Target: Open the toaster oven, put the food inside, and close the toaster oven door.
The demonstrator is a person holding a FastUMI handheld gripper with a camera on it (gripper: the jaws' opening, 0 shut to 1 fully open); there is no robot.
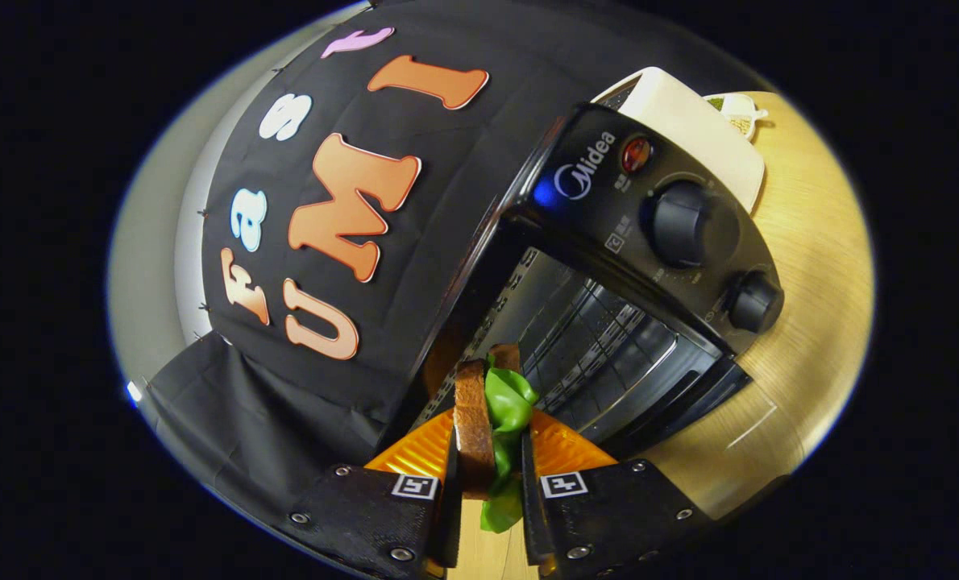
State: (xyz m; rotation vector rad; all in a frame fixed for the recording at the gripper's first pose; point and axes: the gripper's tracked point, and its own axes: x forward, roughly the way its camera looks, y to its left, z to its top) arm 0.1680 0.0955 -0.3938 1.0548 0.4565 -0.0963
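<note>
1. Sandwich (479, 419), bread and green leaf, pinched upright between the jaws of the gripper (489, 475), just in front of the open toaster oven (608, 266).
2. Jaws closed on the sandwich, one on each bread side.
3. Keep the squeeze soft, so nothing slips or squashes.
4. Tip level first; all looks tilted here.
5. Slide in straight onto the wire rack (608, 346), clear of the dropped door (689, 403) and knobs (681, 221).
6. Let go only once resting flat above the table (810, 242).
</note>
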